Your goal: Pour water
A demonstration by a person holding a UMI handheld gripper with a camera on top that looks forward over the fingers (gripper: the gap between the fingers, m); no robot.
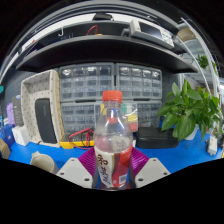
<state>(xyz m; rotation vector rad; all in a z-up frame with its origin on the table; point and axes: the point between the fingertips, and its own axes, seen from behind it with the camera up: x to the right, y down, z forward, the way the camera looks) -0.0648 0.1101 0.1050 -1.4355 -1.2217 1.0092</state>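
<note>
- My claw point(112, 170) is clenched on the bottle point(113, 140) — both pink pads point(88, 160) press its sides near the red label, so I am grasping it.
- The bottle stands upright between my fingers, red cap point(113, 97) on top, above the blue table point(185, 152), near the table's front edge as far as I can judge.
- The cap looks to be on. If so, the pour has not begun: I judge the task to be at the holding stage, with opening, tilting and pouring all left.
- I see no cup or glass to pour into — whatever is to receive the water is either out of view or hidden behind the bottle.
- The water level is hard to make out through the clear plastic and the label.
- The bottle's base is cut off below my fingers, so I cannot tell whether it rests on the table or is lifted.
- Beyond the bottle stand drawer cabinets point(110, 85) along the table's back edge, a green plant point(190, 108) toward its right corner, and a white fan-like box point(40, 105) at the left; what sits on the shelf point(100, 42) above is too small to name.
</note>
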